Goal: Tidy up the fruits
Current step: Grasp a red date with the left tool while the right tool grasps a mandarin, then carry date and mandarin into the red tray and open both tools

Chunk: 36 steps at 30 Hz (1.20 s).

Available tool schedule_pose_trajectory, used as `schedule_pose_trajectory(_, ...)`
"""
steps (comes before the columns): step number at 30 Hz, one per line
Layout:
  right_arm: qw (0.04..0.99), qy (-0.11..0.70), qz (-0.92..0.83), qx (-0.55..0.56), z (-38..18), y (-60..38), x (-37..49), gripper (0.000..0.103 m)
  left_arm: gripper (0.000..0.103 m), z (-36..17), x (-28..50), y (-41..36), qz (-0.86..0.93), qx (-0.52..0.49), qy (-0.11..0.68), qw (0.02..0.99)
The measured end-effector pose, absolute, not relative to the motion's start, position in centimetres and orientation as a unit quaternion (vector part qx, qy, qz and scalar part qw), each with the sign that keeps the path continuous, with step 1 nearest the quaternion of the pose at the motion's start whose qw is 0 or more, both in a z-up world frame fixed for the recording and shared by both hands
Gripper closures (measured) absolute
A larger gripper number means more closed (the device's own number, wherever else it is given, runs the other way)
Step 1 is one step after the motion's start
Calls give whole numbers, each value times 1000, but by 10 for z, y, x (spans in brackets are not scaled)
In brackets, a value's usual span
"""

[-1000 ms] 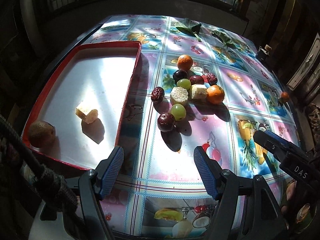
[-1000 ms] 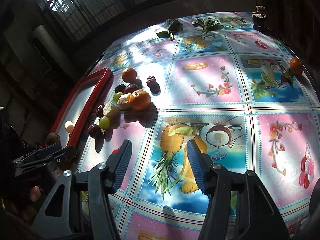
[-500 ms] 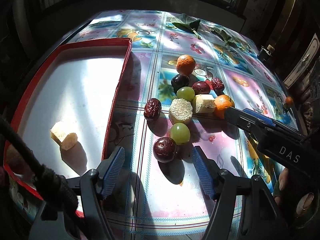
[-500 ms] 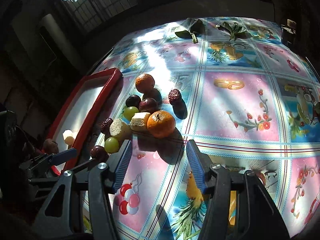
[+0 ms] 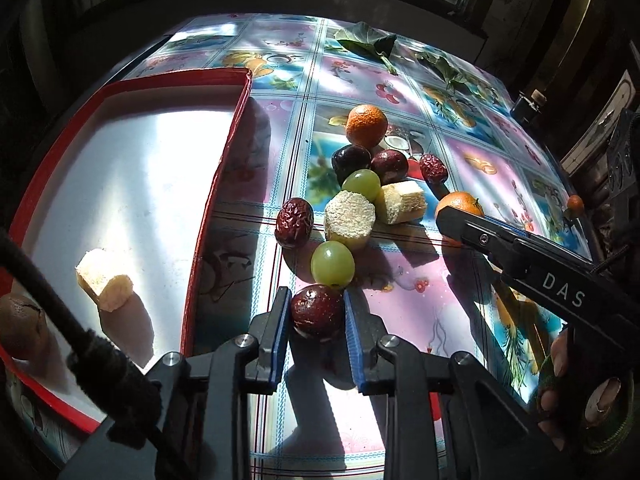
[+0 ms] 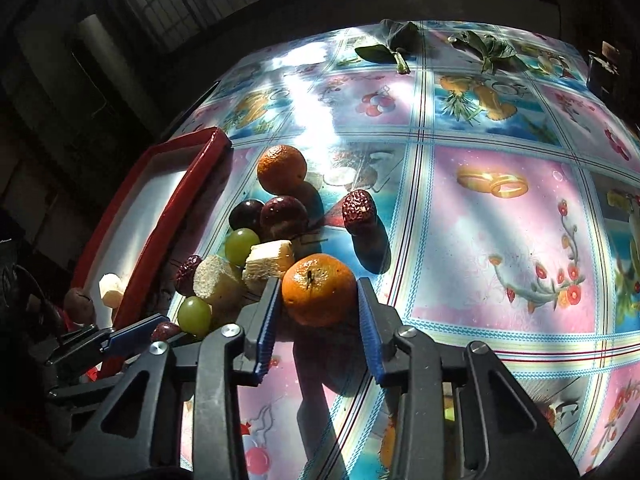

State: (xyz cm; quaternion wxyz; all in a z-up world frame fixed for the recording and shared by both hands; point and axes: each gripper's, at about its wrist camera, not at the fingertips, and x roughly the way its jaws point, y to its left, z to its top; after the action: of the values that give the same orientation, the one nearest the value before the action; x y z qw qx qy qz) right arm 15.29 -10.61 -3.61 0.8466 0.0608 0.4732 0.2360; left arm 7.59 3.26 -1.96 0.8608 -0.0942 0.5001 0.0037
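Observation:
My left gripper (image 5: 316, 314) is shut on a dark red jujube (image 5: 317, 315) at the near edge of a fruit pile on the table. My right gripper (image 6: 318, 300) has closed around an orange tangerine (image 6: 318, 290), its pads touching both sides. The pile holds two green grapes (image 5: 333, 262), two pale cut banana chunks (image 5: 349, 216), more red jujubes (image 5: 294, 222), a dark plum (image 5: 350, 159) and a second tangerine (image 5: 366, 120). A red-rimmed tray (image 5: 224, 152) at the left holds a banana chunk (image 5: 105, 285) and a brown fruit (image 5: 20, 330).
The table wears a glossy fruit-print cloth (image 6: 500, 216). Green leaves (image 6: 390, 46) lie at its far edge. A small orange fruit (image 5: 575, 204) sits near the right edge. Dark window bars and walls stand beyond the table.
Both grippers moved forward into the pile. The left one closed on the nearest red jujube, and the right one closed around the near tangerine.

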Motion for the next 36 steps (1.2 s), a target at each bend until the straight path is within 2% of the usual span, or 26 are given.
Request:
schedule_pose_trajectory(13,857,446,238,99,-7,-133,104,64,78,15,33,47,10,-122,460,879)
schedule_pose_trajectory(36,847,440,295,57,13,-69,70,64,78,27,8,102,70,-134,438,886)
